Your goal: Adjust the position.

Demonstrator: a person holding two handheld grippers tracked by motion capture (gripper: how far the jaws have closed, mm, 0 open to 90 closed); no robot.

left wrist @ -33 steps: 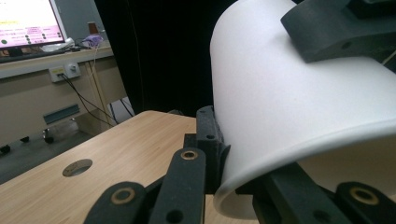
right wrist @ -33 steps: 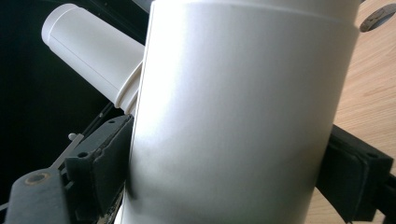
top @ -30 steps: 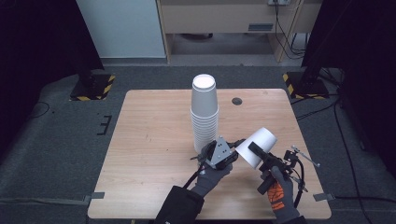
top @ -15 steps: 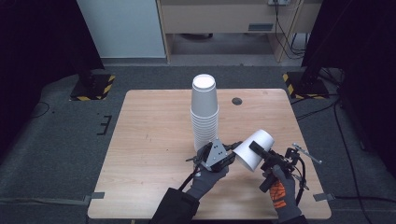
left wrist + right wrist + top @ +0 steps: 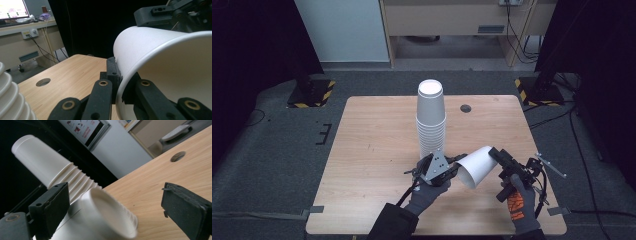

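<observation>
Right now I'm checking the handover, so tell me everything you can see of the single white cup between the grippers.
The single cup is plain white, paper by its look, tapered, with a rolled rim and a ribbed, recessed base. It lies tilted above the table, mouth toward the left gripper, whose jaws pinch its rim wall, one inside, one outside. The right gripper's open jaws flank its base, not pressing.
</observation>
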